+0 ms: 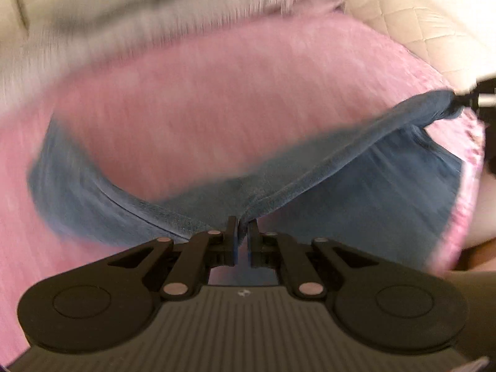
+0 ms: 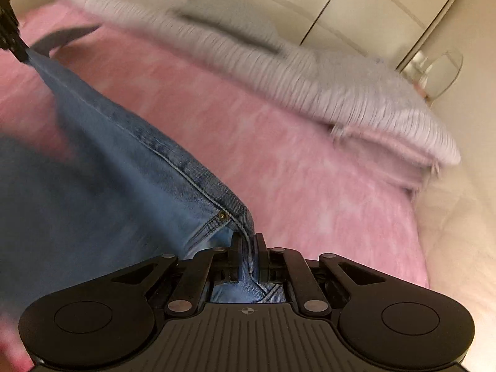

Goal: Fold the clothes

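Left gripper: the left gripper (image 1: 243,224) is clenched on an edge of the blue jeans (image 1: 356,192), the denim pinched between its black fingers (image 1: 230,232).
Right gripper: the right gripper (image 2: 248,241) is clamped on a stitched hem of the jeans (image 2: 130,161) beside a copper rivet (image 2: 222,215); denim fills the slot between its fingers (image 2: 236,245).
Each seen from the other: in the left view the right gripper (image 1: 465,99) shows at the right edge with denim bunched at its tip; in the right view the left gripper (image 2: 18,51) shows at the upper left, at the far end of the same seam.
Jeans: stretched between the two grippers along one taut edge, the rest hanging and trailing down onto the pink blanket (image 1: 217,99).
Surface: pink fuzzy blanket (image 2: 310,170) covering a bed.
Behind: a pale grey fluffy throw (image 2: 279,71) lies along the blanket's far edge.
Background: cream wardrobe doors (image 2: 372,9) and a clear glass vessel (image 2: 443,71) at the right.
Sharpness: both views are motion-blurred away from the grippers.
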A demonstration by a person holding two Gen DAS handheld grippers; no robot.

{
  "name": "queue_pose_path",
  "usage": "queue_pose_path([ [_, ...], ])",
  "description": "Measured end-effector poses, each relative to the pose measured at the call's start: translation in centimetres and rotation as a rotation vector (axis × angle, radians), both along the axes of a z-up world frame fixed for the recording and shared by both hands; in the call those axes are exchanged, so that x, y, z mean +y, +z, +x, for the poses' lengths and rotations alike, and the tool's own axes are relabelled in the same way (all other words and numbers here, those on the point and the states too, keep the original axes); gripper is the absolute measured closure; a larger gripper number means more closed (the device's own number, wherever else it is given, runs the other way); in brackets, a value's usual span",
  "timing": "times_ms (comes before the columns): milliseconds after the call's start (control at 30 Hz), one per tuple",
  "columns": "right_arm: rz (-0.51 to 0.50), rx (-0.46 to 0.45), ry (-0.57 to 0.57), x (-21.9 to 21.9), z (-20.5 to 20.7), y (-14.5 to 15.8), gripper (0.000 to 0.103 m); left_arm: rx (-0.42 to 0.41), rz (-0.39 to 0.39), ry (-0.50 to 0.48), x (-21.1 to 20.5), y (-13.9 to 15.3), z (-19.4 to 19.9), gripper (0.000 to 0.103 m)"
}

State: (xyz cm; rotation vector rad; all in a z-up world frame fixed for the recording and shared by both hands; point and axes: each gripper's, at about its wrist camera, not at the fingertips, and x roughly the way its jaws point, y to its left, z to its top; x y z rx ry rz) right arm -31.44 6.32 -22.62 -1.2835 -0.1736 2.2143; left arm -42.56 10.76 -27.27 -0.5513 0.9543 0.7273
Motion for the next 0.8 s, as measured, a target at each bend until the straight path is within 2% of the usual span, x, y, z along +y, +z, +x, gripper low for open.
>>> queue_pose_path([
  [67,-0.052,-0.108,-0.026,-3.2,1.3,-2.1,0.096,0.023,-0.118,0.061,-3.4,-2.6,-0.6,0.098],
  [133,-0.151,-0.277,-0.068,-5.4,1.9,-5.4,0.092,0.049,-0.168,0.114,-6.0,-4.5,-0.5,0.098],
  [167,-0.183,-0.333,-0.091,-6.2,2.2,-6.6,0.092,0.051,-0.191,0.141,-7.2,-5.2,-0.5,0.097],
  [233,-0.194,-0.361,-0.146,-7.1,2.6,-7.4,0.091,-0.002,-0.215,0.208,-8.9,-5.3,-0.6,0.097],
  [267,-0.211,-0.346,-0.189,-7.3,2.9,-7.5,0.089,-0.019,-0.218,0.237,-9.4,-5.2,-0.6,0.097],
  [300,-0.258,-0.273,-0.269,-6.8,3.4,-7.0,0.086,-0.035,-0.22,0.266,-9.8,-5.1,-0.7,0.096],
  [367,-0.394,-0.081,-0.462,-5.3,5.0,-6.2,0.08,-0.041,-0.206,0.349,-10.1,-5.1,-0.9,0.083],
  [400,-0.461,0.019,-0.558,-4.5,6.0,-6.1,0.078,-0.041,-0.199,0.4,-10.1,-5.2,-1.0,0.08],
  [567,-0.746,0.495,-0.998,-1.2,11.3,-7.4,0.075,-0.129,-0.212,0.697,-8.9,-5.9,-3.2,0.074],
  [667,-0.851,0.731,-1.166,-0.6,14.2,-8.8,0.073,-0.163,-0.211,0.801,-7.7,-6.4,-3.8,0.074],
  [800,-0.884,0.89,-1.281,-0.2,16.3,-10.1,0.065,-0.166,-0.187,0.874,-6.3,-7.4,-3.6,0.074],
])
